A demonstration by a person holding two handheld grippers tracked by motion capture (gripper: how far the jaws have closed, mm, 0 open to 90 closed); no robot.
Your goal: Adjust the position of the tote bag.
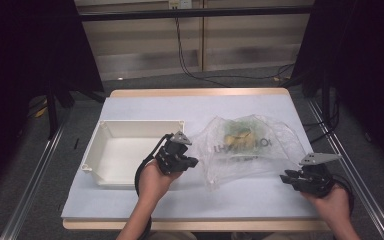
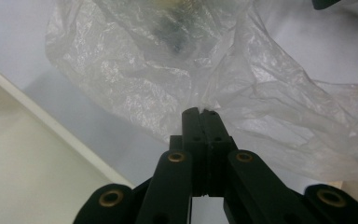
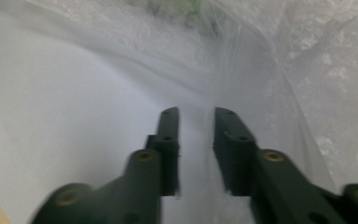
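Meanwhile, the left gripper [image 2: 199,111] pinches the near edge of the clear plastic bag [image 1: 250,145] lying on the table [image 1: 145,105] beside a white tray [image 1: 96,145]; the right gripper [image 3: 196,112], jaws apart and empty (no film between them), likely needs a fresh hold on the bag's mouth.

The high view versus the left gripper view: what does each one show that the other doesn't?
High view alone: the whole white rectangular plastic bin, the yellow-green contents inside the bag, dark print on the bag, the right tongs just off its right edge, both of the person's hands, and the floor cables.

Left gripper view alone: a close look at the left tongs, pinched shut on a gathered fold of film, and the fine crinkles in it.

Both: the clear crumpled plastic bag, the pale table cover, and part of the bin's rim.
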